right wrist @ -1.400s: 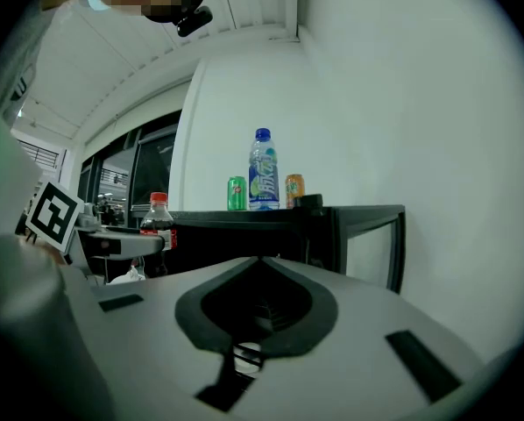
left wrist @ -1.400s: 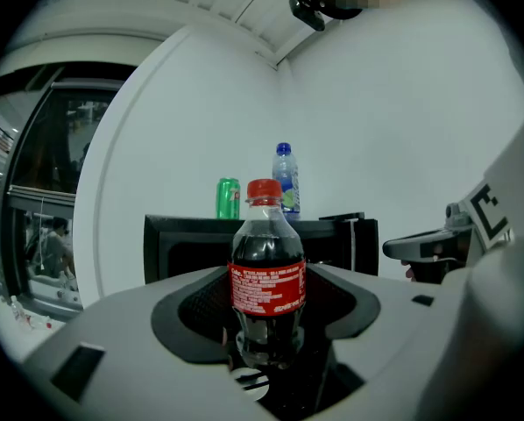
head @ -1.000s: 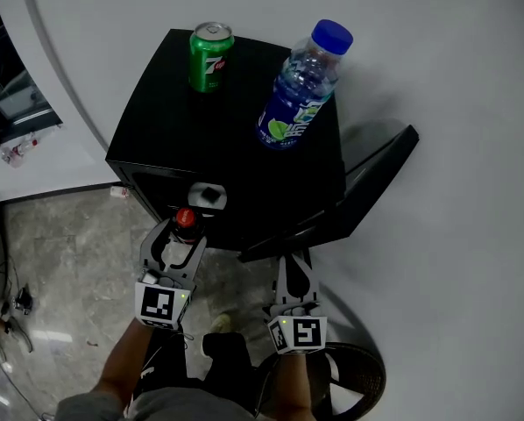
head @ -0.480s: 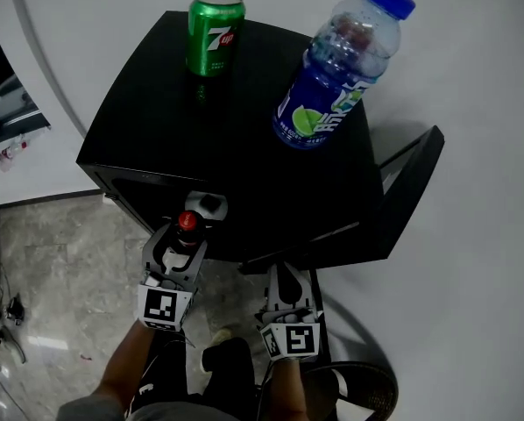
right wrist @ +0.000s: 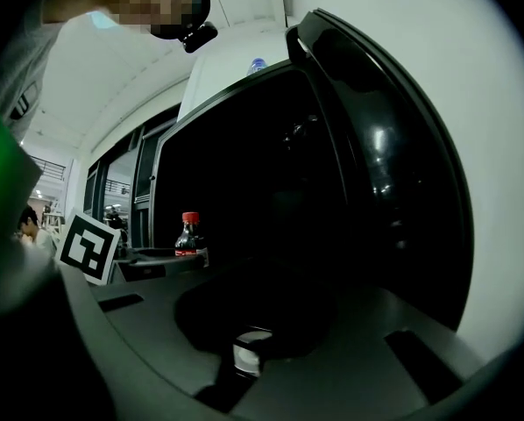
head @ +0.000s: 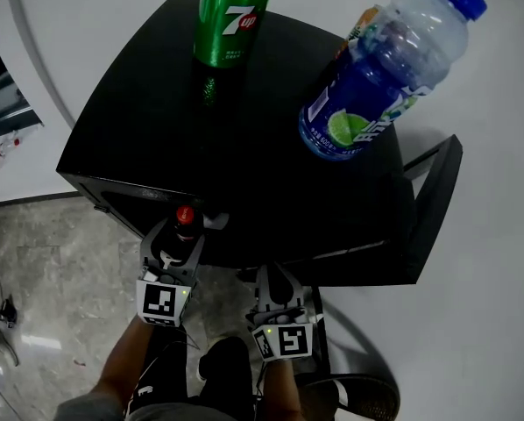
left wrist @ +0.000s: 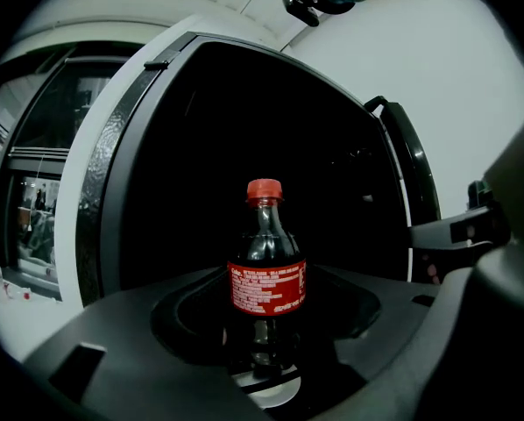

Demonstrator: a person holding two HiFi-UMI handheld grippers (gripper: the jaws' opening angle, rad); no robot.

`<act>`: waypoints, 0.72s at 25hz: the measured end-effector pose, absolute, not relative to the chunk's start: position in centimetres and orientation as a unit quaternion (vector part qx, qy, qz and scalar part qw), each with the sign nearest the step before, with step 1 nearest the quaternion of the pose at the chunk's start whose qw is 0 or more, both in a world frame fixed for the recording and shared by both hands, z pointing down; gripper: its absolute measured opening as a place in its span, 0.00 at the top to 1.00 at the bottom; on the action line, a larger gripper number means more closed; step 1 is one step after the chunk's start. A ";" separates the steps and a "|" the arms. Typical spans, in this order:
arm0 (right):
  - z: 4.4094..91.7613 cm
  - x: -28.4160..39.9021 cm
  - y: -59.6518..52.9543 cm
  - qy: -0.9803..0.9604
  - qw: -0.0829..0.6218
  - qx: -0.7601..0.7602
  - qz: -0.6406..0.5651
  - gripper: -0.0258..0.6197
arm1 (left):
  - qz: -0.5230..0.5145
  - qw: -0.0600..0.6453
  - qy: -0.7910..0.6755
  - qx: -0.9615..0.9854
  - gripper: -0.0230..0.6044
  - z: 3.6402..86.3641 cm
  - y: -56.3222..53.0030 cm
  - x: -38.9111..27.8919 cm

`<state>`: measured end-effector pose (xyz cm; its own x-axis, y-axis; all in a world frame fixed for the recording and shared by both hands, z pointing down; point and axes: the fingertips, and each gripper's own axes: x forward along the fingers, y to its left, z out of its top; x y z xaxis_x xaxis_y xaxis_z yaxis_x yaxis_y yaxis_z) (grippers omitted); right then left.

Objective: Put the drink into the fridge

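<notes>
A small cola bottle (left wrist: 266, 274) with a red cap (head: 185, 216) stands upright between the jaws of my left gripper (head: 181, 237), which is shut on it. The gripper points level at the dark open front of the black fridge (head: 244, 147). The fridge door (head: 430, 222) is swung out to the right. My right gripper (head: 275, 281) is beside the left one, shut with nothing in it, in front of the same opening. In the right gripper view the cola bottle (right wrist: 189, 235) and the left gripper's marker cube (right wrist: 88, 246) show at the left, the door (right wrist: 376, 147) at the right.
A green soda can (head: 231, 20) and a large blue-labelled water bottle (head: 380, 82) stand on the fridge's top. The fridge stands against a white wall (head: 499, 103). Grey marble floor (head: 60, 270) lies to the left, and the person's legs are below the grippers.
Both grippers and the head camera have sunk. The fridge top, can and water bottle now loom larger and higher in the head view. The cola bottle stays in the left gripper.
</notes>
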<state>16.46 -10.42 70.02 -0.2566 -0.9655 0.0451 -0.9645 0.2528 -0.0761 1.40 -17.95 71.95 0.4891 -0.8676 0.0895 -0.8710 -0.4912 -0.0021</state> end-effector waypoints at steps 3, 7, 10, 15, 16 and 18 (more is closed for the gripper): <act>70.2 16.2 -11.1 0.794 0.005 -0.607 -0.042 0.92 | 0.043 0.018 -0.504 0.862 0.53 72.5 -18.9 1.6; 70.6 16.4 -11.9 0.793 0.010 -0.607 -0.040 0.92 | 0.046 0.016 -0.505 0.862 0.53 73.4 -19.9 1.9; 70.9 16.7 -12.3 0.792 0.010 -0.609 -0.039 0.92 | 0.048 0.014 -0.508 0.860 0.53 74.0 -20.6 2.1; 71.6 16.9 -12.6 0.791 0.007 -0.610 -0.039 0.92 | 0.040 0.004 -0.513 0.857 0.53 74.2 -21.6 2.2; 71.8 17.0 -12.6 0.791 0.005 -0.610 -0.039 0.92 | 0.036 0.005 -0.515 0.856 0.53 74.2 -21.8 2.2; 71.9 17.0 -12.6 0.791 0.004 -0.610 -0.040 0.92 | 0.031 0.005 -0.518 0.855 0.53 74.3 -22.3 2.1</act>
